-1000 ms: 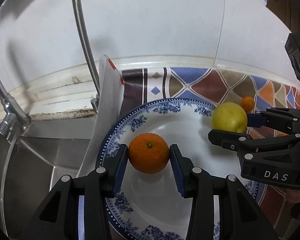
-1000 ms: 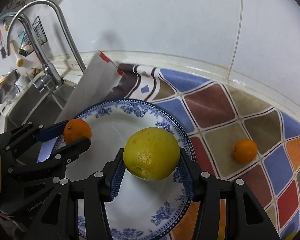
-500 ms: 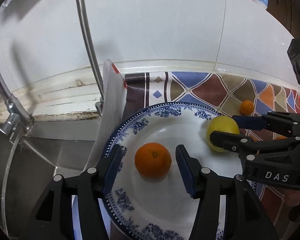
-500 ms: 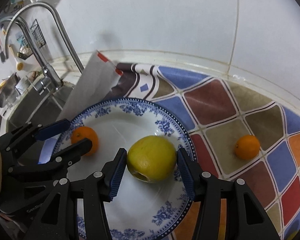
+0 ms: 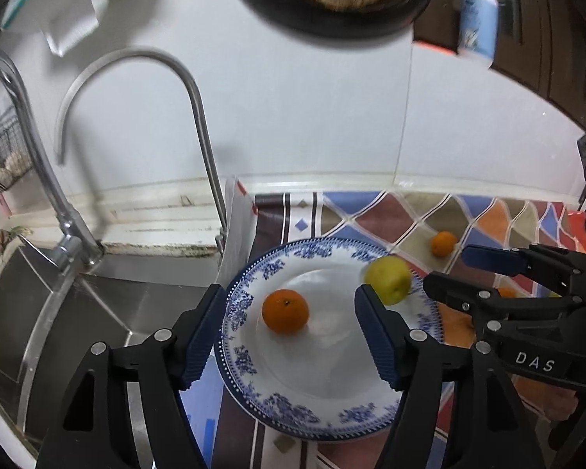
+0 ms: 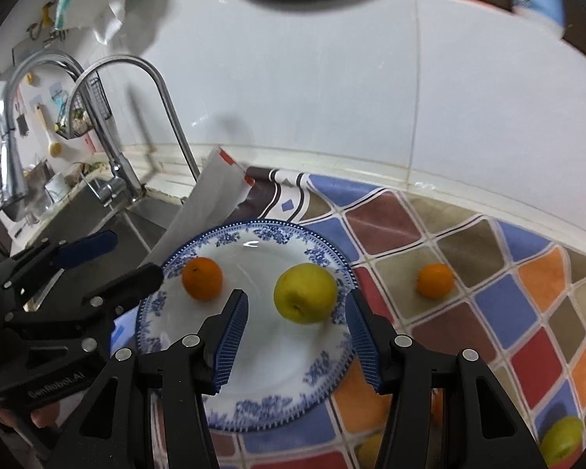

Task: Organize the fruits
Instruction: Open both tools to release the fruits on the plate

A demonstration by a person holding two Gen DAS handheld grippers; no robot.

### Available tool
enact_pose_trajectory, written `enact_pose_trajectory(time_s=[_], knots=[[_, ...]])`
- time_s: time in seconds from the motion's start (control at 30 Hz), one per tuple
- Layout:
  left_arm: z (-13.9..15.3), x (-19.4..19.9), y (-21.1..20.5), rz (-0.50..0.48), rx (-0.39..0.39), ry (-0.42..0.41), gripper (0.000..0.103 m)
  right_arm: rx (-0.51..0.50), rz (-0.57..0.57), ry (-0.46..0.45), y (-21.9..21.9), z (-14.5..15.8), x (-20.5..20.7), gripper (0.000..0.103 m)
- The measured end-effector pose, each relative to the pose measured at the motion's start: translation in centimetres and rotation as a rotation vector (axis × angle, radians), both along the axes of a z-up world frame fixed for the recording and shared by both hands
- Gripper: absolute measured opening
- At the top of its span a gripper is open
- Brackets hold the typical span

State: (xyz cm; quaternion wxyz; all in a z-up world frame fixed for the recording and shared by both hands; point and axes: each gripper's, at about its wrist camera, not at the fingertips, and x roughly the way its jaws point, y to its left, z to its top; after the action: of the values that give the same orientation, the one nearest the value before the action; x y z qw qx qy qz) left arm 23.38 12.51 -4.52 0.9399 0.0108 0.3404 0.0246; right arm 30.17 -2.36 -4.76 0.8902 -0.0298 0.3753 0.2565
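Now the yellow-green fruit point(image 6: 305, 291) on the plate point(image 6: 254, 406) points its dimple toward the camera.

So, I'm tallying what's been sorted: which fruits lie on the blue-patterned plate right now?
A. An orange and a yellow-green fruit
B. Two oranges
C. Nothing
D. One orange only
A: the orange and the yellow-green fruit both rest on the plate; a second small orange sits off it on the patterned mat.

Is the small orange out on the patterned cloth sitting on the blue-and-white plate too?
No, that small orange lies on the patterned cloth, apart from the plate.
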Motion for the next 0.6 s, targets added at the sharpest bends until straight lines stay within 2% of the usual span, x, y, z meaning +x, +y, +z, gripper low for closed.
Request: enact_pose_trajectory(time_s=[0.03,0.33,0.6], knots=[[0.5,-0.5,-0.2,0.0,0.004,-0.013,0.07,0.001,-0.007,-0.016,-0.4,0.4,-0.6,0.058],[4.1,-5.0,-2.8,-0.012,0.019,-0.111,0.079,0.02,-0.053,-0.135,-3.8,3.9,-5.5,0.067],[5.8,-8.8,-5.6,-0.047,0.024,-0.167,0.084,0.038,-0.101,-0.215,-7.1,6.2,-10.2,0.075]])
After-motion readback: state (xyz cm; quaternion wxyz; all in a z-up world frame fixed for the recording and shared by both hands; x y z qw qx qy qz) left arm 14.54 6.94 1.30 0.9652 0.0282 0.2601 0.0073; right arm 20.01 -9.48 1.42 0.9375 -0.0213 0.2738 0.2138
